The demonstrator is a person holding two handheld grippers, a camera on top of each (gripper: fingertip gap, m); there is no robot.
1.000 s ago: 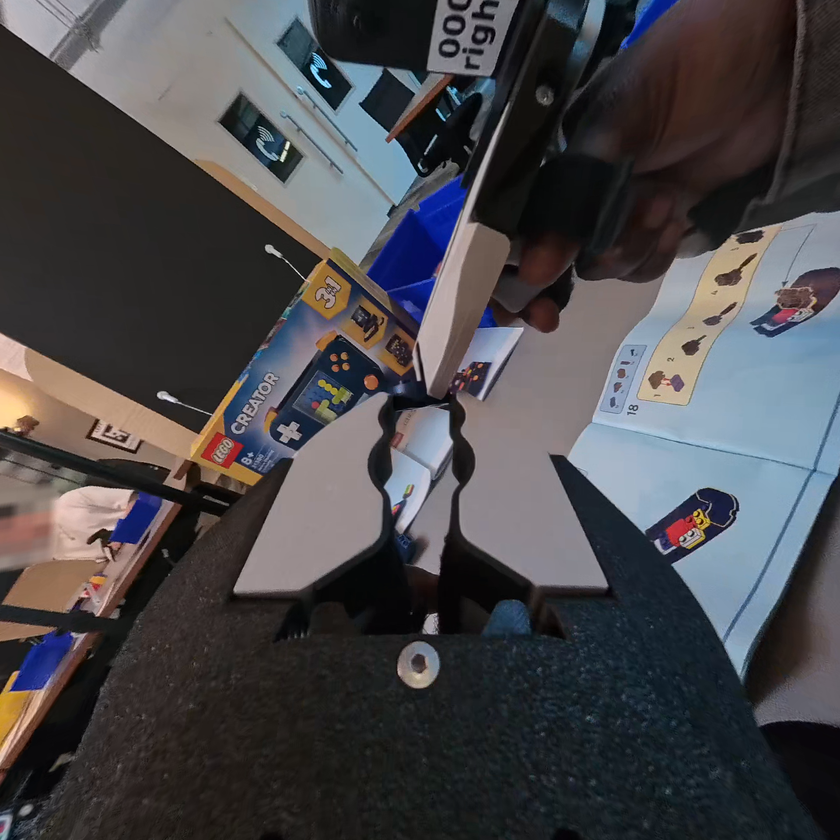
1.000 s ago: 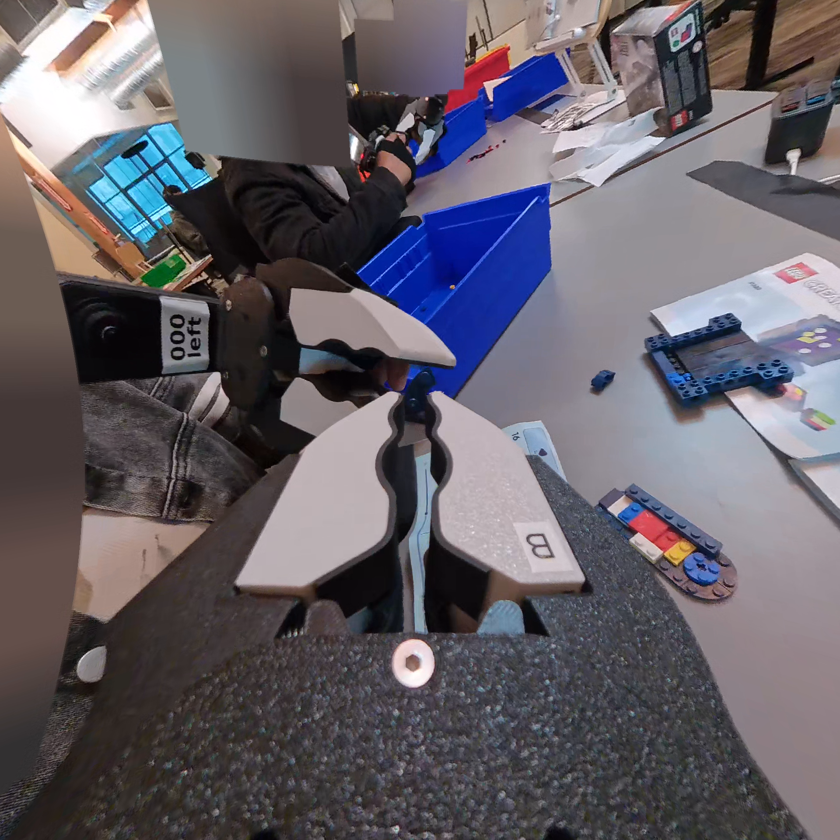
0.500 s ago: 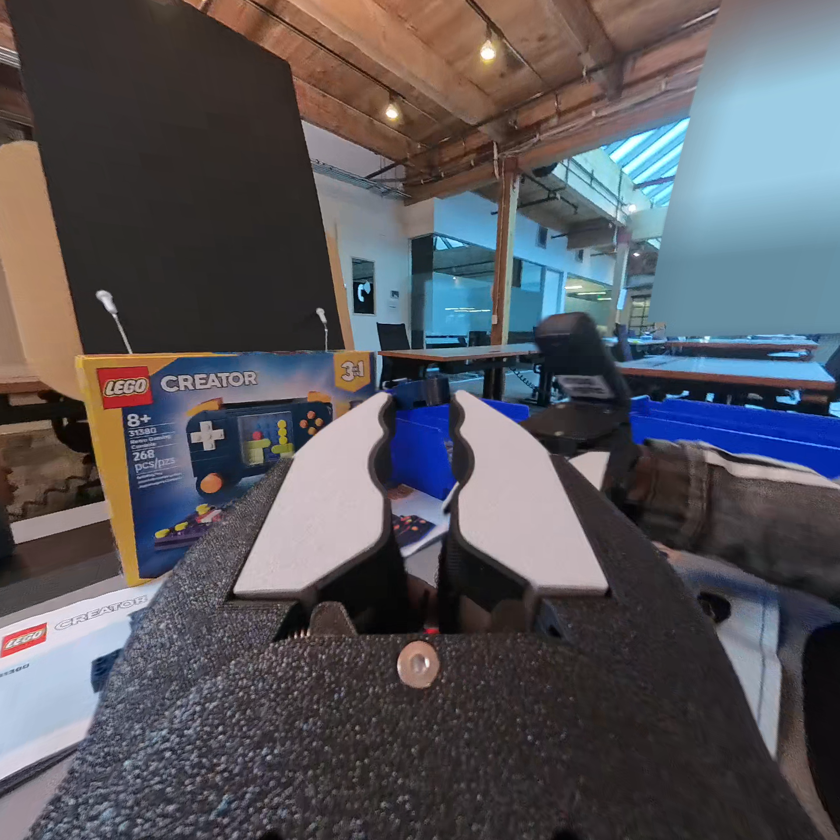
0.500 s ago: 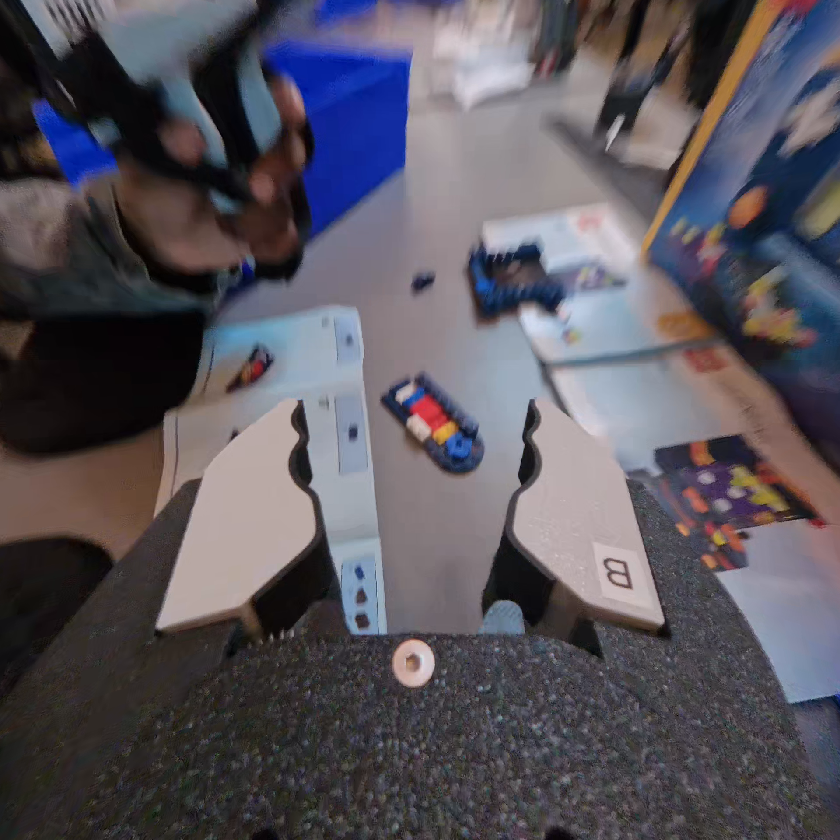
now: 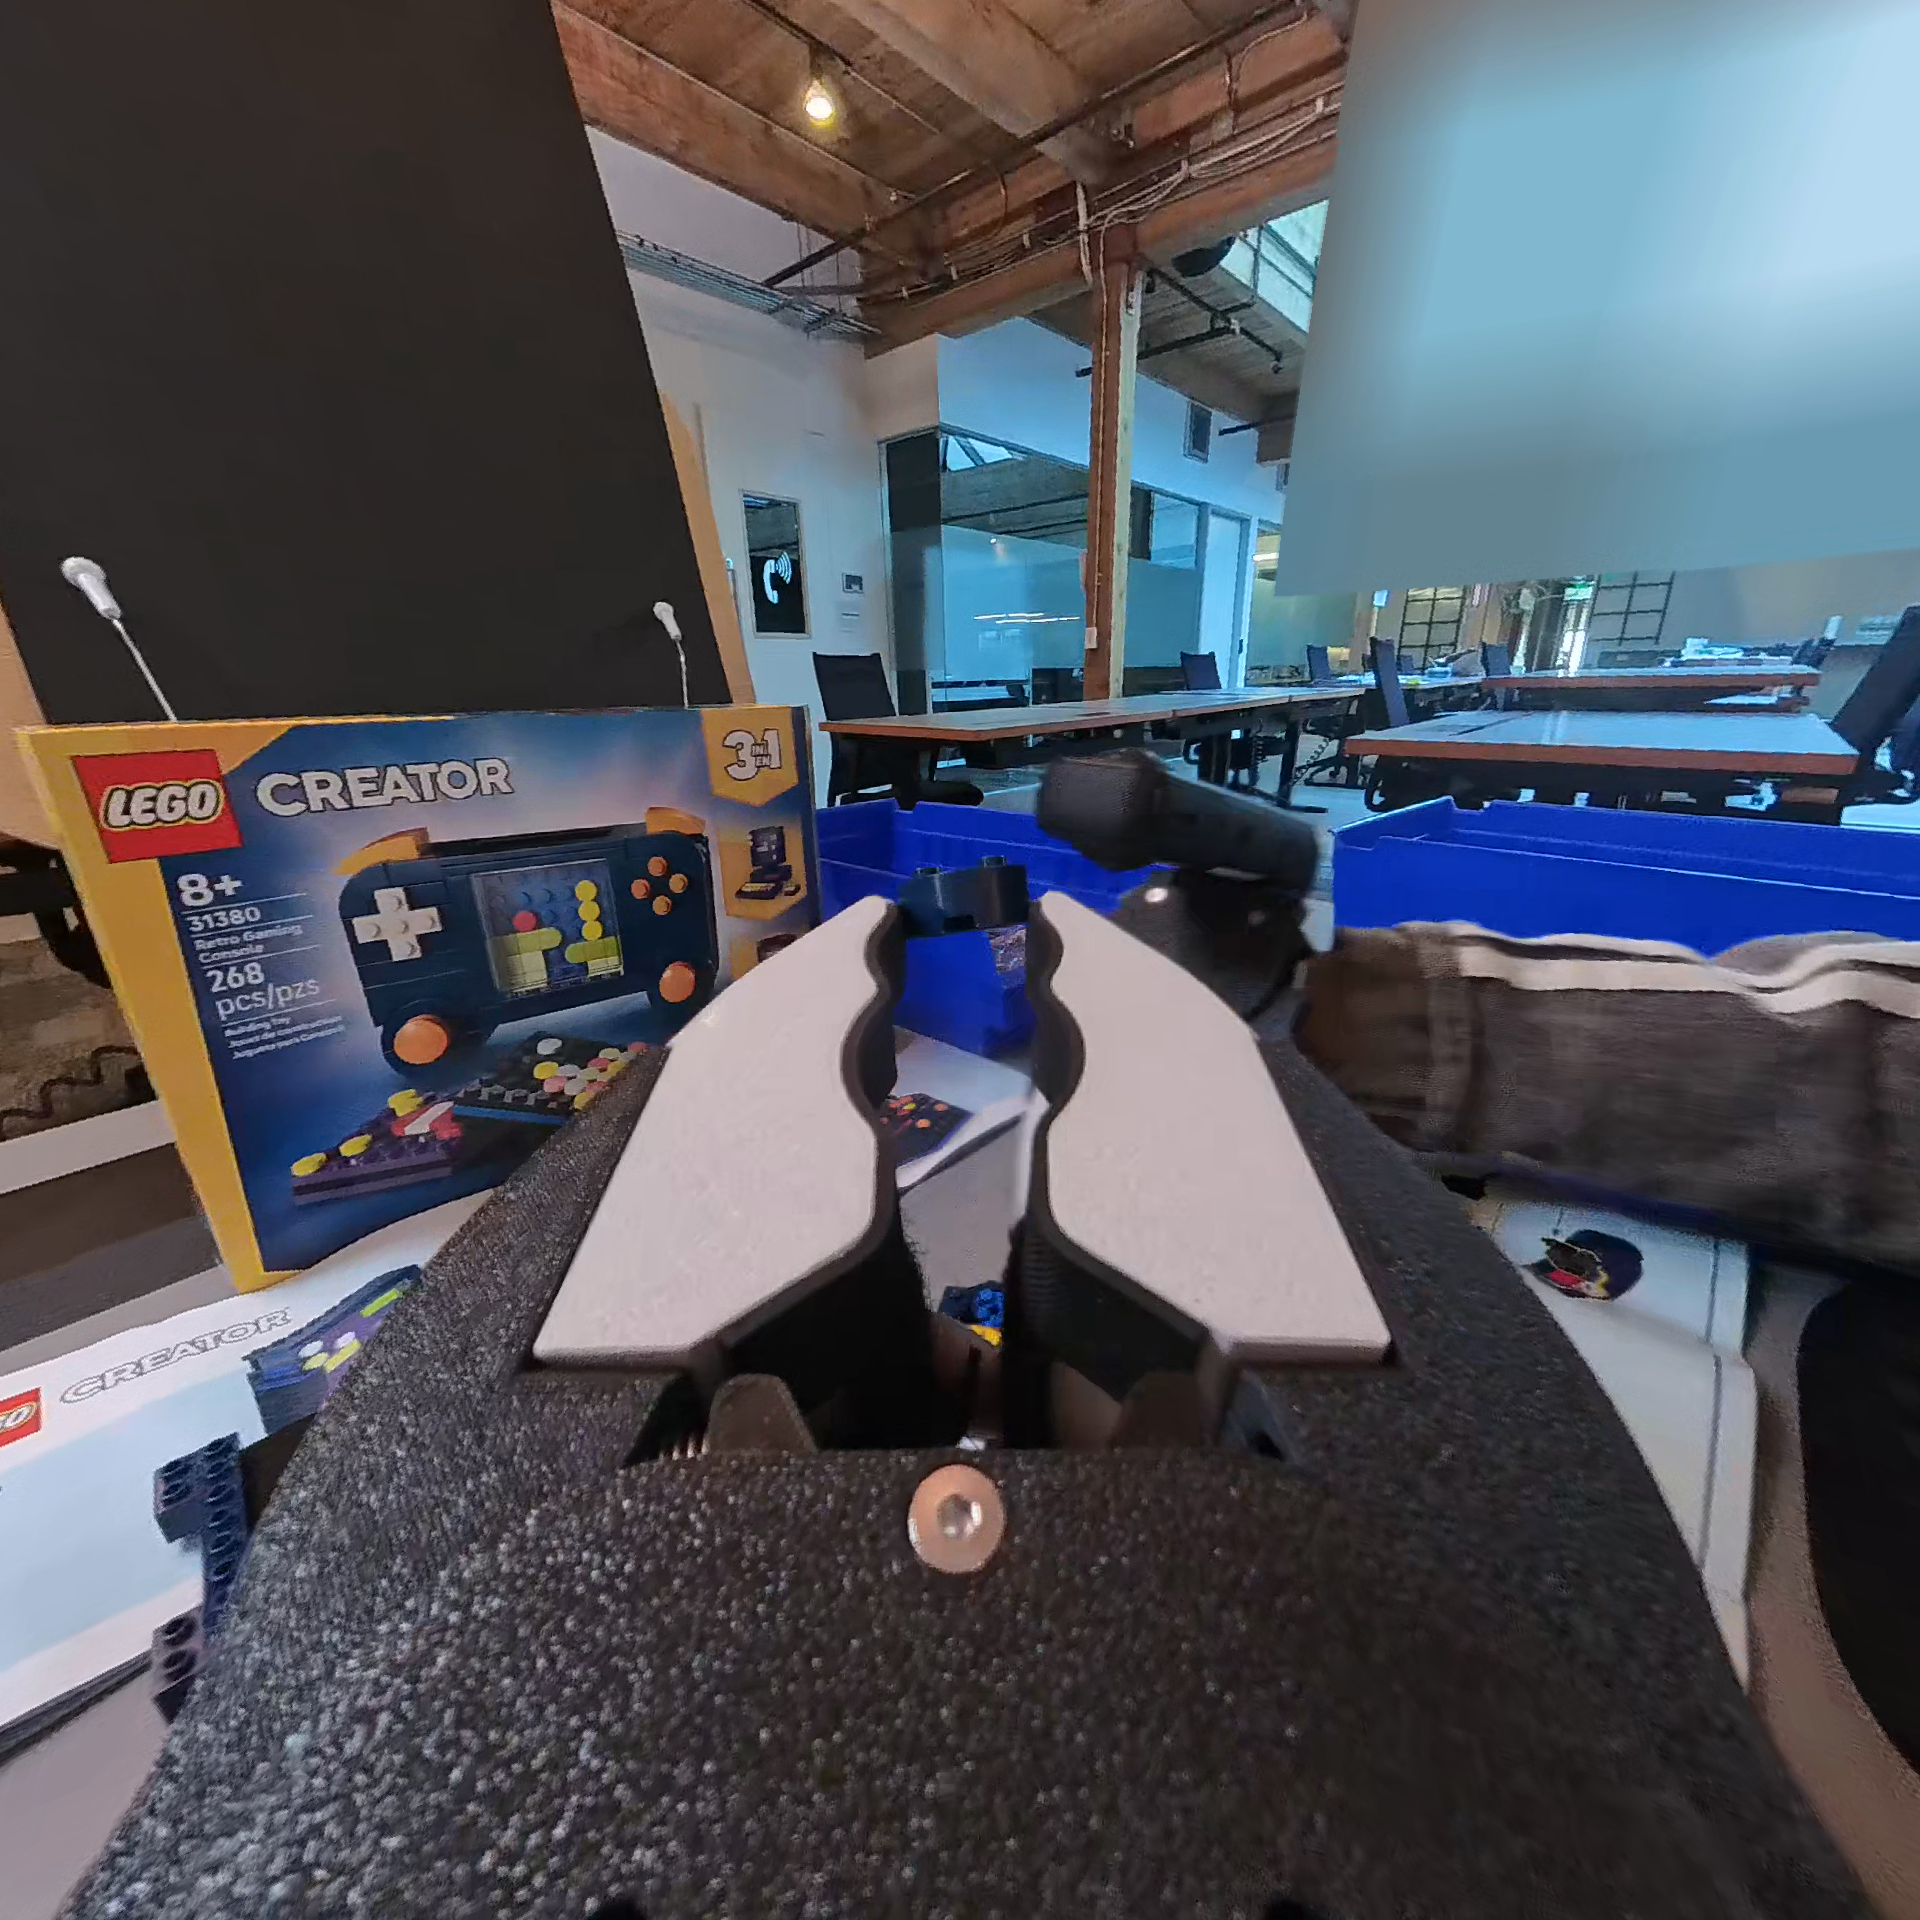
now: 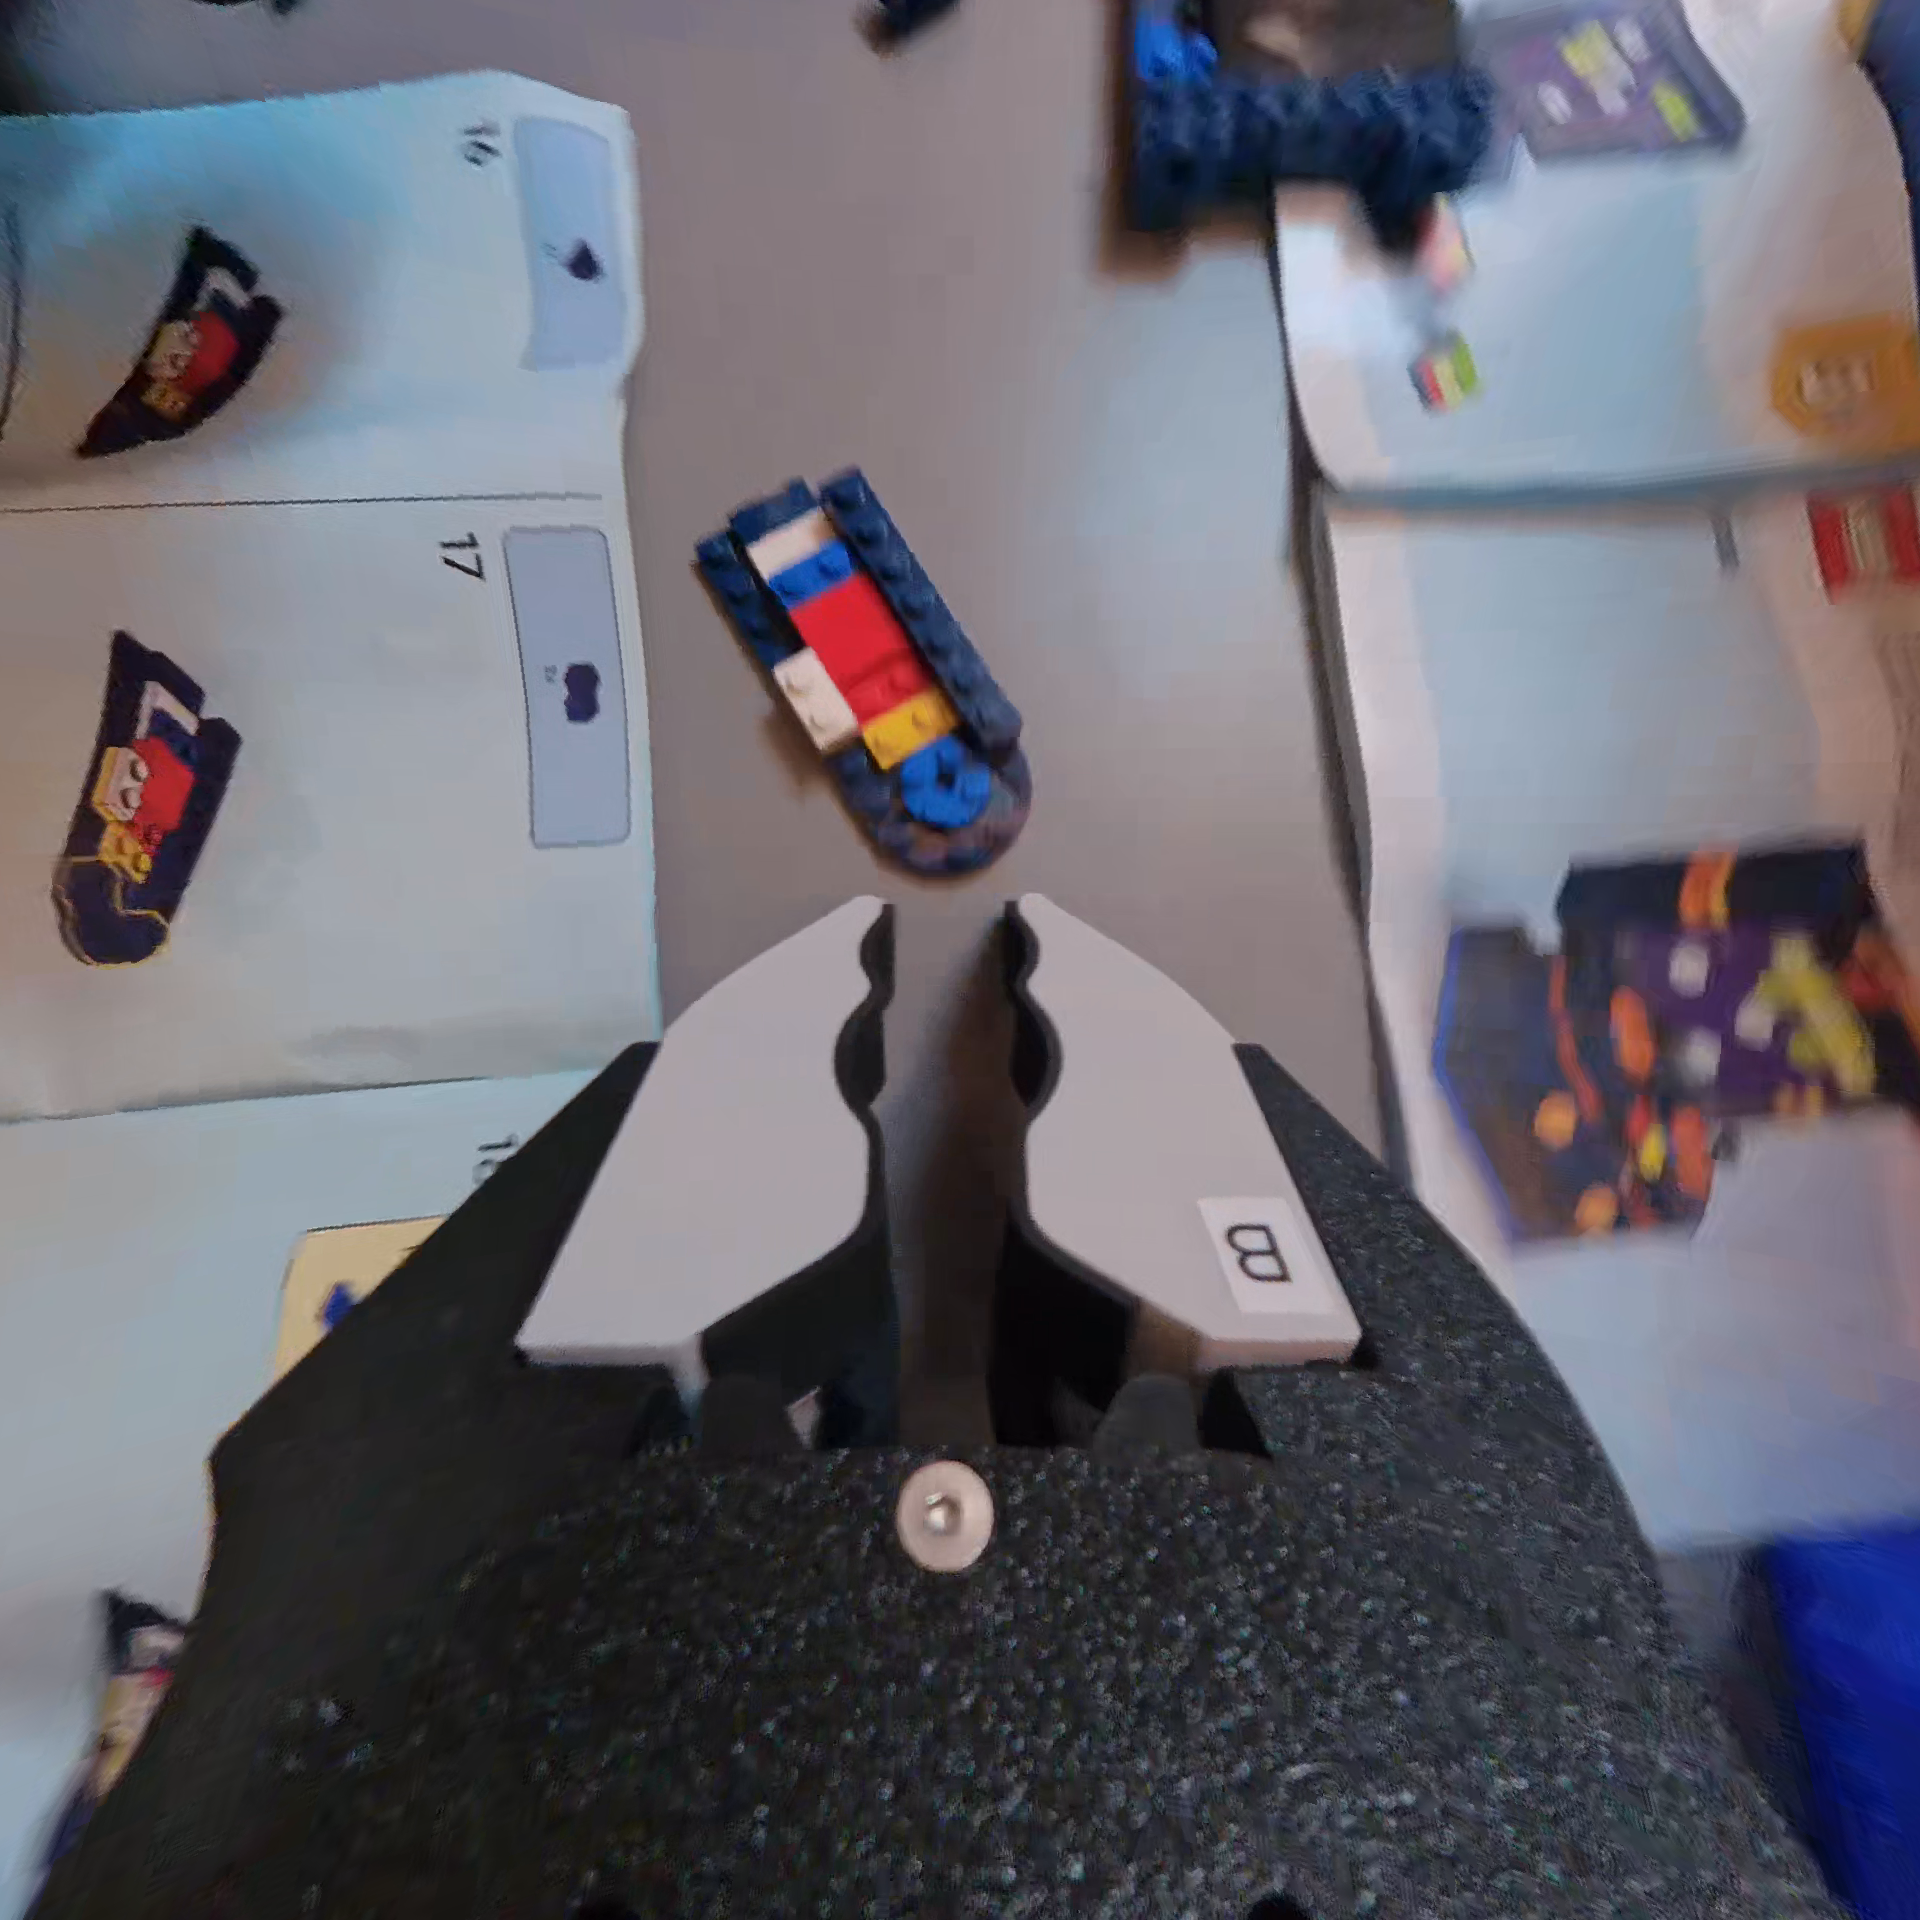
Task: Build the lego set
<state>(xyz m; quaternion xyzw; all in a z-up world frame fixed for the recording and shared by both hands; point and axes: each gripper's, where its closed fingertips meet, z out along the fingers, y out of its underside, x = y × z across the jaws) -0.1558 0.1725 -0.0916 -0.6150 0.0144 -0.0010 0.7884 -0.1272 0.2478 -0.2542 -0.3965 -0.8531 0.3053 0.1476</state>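
My left gripper point(image 5: 961, 914) is shut on a small dark blue brick point(image 5: 961, 896), which sits across its fingertips and is held up in the air, level with the blue bins behind. My right gripper point(image 6: 948, 920) points down at the grey table point(image 6: 935, 312). Its fingers stand a narrow gap apart with only bare table between them, so it is open and empty. Its tips are just short of a small flat brick model point(image 6: 862, 675), dark blue with red, white, yellow and blue pieces. The right gripper's black handle point(image 5: 1174, 831) and a person's sleeve point(image 5: 1610, 1049) show in the left wrist view.
An open instruction booklet point(image 6: 312, 582) lies left of the model, and more booklets point(image 6: 1558, 675) lie to its right. A dark blue frame build point(image 6: 1299, 125) lies farther off. A brick set box point(image 5: 416, 966) and blue bins point(image 5: 1621, 873) stand behind. The left gripper's tips are roughly 20 cm from the right gripper's.
A second ago both grippers met at the dark blue brick. The right one let go, opened wide, swung down over the table and narrowed again. The left one kept the brick and tilted level.
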